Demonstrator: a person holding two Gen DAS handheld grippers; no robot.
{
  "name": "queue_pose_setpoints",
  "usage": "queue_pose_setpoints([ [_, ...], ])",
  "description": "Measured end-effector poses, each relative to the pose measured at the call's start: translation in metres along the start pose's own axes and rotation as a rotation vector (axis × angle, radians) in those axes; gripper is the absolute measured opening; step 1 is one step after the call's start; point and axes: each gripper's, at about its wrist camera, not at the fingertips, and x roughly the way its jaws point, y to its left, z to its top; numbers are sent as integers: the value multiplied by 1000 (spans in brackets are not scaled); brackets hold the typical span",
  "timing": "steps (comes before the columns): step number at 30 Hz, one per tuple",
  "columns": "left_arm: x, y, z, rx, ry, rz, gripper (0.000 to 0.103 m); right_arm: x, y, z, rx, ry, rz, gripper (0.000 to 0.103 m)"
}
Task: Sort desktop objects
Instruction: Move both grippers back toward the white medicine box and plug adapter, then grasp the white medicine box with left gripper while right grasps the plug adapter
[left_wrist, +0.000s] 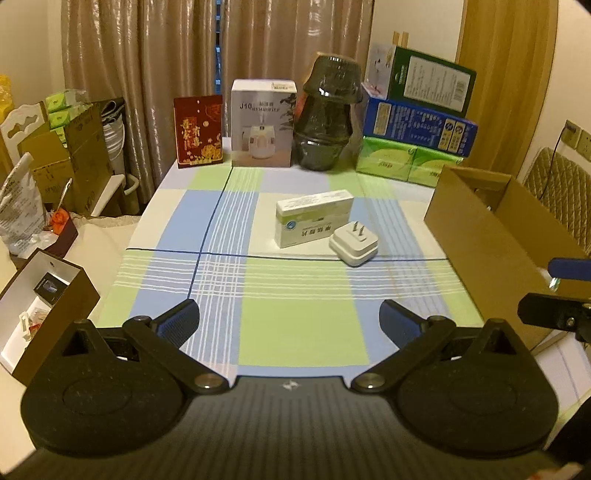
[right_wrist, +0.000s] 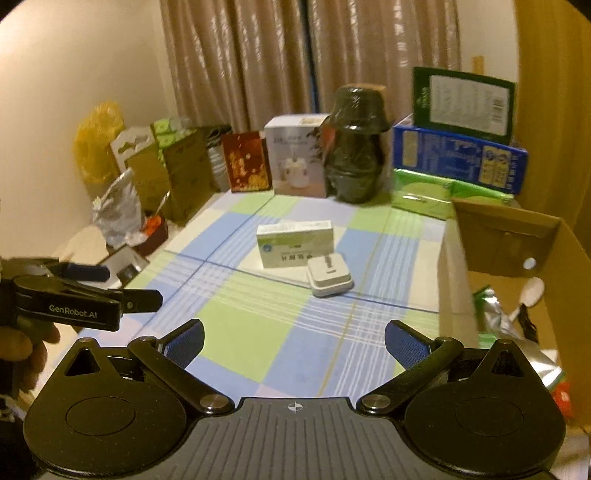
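While both grippers hover over the near edge of the worktop (left_wrist: 303, 332), I see the left gripper (left_wrist: 290, 321) and the right gripper (right_wrist: 293, 341) with fingers spread wide and holding nothing. The white charger (left_wrist: 354, 245) lies touching the medicine box (left_wrist: 314, 218), mid-worktop, left of the cardboard box (left_wrist: 480, 236). I think a finger can push the medicine box when I grasp the charger, because they touch.
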Motion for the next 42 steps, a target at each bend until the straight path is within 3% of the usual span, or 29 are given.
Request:
queue_pose_setpoints([
  [4, 24, 12, 5, 51, 19, -13, 102, 33, -5, 11, 9, 55, 49, 101],
  [9, 60, 31, 22, 125, 47, -49, 102, 76, -8, 35, -100, 100, 68, 101],
  [17, 113, 29, 57, 339, 58, -138, 102, 145, -43, 72, -108, 237, 111, 101],
  [20, 142, 25, 67, 400, 75, -170, 101, 169, -55, 80, -108, 270, 104, 96],
  [32, 213, 9, 96, 546, 142, -254, 94, 241, -75, 80, -179, 357, 94, 91],
  [42, 250, -11, 101, 680, 148, -272, 77, 273, -76, 69, -202, 381, 102, 80],
])
